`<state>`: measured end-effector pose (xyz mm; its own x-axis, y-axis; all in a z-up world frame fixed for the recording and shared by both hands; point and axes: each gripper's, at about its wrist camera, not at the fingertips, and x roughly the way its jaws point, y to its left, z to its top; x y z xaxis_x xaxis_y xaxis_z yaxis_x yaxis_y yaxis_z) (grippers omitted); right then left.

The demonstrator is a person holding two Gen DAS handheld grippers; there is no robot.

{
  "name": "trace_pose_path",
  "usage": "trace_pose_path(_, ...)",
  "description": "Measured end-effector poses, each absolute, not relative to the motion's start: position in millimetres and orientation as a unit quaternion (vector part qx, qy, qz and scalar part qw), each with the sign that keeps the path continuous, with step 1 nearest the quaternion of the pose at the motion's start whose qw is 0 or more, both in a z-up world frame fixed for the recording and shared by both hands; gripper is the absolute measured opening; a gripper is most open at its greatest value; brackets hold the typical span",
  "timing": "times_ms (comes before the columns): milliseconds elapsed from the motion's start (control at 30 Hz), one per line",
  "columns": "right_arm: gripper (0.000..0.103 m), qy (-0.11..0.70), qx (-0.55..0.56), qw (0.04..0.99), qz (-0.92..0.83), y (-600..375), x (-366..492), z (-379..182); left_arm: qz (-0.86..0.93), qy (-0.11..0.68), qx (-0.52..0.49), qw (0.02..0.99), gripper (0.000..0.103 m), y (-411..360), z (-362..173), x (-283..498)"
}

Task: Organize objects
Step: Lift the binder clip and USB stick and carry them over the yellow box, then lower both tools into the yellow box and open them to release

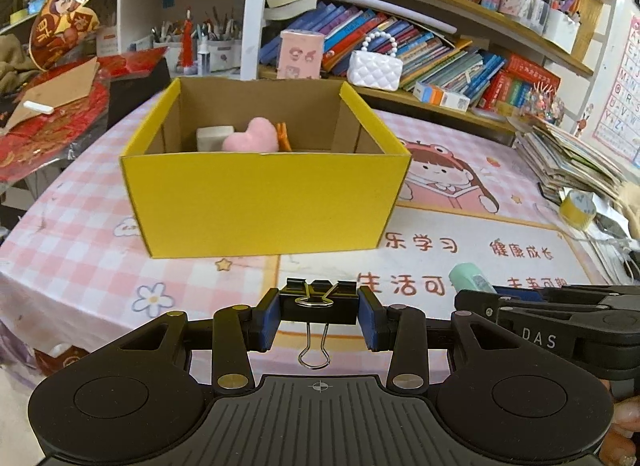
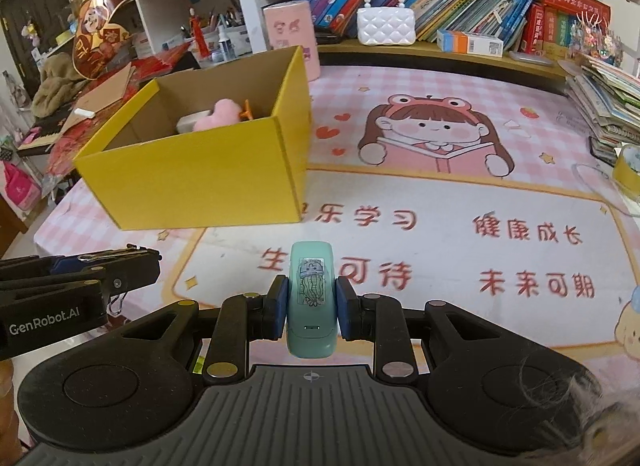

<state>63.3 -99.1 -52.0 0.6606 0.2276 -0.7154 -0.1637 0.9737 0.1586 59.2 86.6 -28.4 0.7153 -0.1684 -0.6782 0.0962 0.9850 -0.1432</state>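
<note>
Now, step: carrying both items toward the yellow box [image 1: 264, 201].
Left gripper [image 1: 319, 316]: pinched a binder clip [image 1: 318, 300].
Right gripper [image 2: 311, 312]: pinched a teal case [image 2: 311, 302].
Next: likely lift over the box's near rim.

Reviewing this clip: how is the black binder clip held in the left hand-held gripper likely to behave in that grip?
The binder clip is probably stiff: the left hand-held gripper is shut on its black body with no visible deformation. Its wire handles look loose; one hangs down freely, so it may swing. It seems light and small, likely dropping easily into the yellow box.
</note>
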Motion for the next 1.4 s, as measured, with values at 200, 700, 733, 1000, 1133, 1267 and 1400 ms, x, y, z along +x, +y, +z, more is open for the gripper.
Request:
trace_pose_path(200,0.023,0.394,0.033,0.911,0.114,-76.8,51.4,-51.9,-0.064,0.363,-0.051,0.928,0.039,108.0,-25.8,45.6)
trace_pose_path(700,0.023,0.352,0.025,0.924,0.145,-42.4,60.0,-18.9,-0.024,0.302,-0.08,0.95,0.039,150.7,3.5,45.1)
trace_pose_path(733,0.023,0.348,0.025,0.926,0.147,-41.7,63.8,-15.6,-0.022,0.296,-0.082,0.951,0.039,152.6,5.9,47.3)
trace_pose_path(1000,0.023,0.312,0.02,0.936,0.163,-35.9,107.2,6.2,-0.002,0.255,-0.092,0.963,0.039,156.4,27.3,83.8)
trace_pose_path(1133,0.023,0.3,0.006,0.938,0.172,-32.7,137.0,11.5,0.006,0.249,-0.091,0.964,0.039,152.8,28.3,110.4)
trace_pose_path(1267,0.023,0.298,-0.015,0.937,0.18,-31.4,166.6,8.4,0.014,0.253,-0.091,0.963,0.039,146.0,22.5,133.9)
trace_pose_path(1400,0.023,0.309,-0.029,0.932,0.188,-34.1,191.2,-0.8,0.023,0.266,-0.078,0.96,0.039,138.7,13.5,154.3)
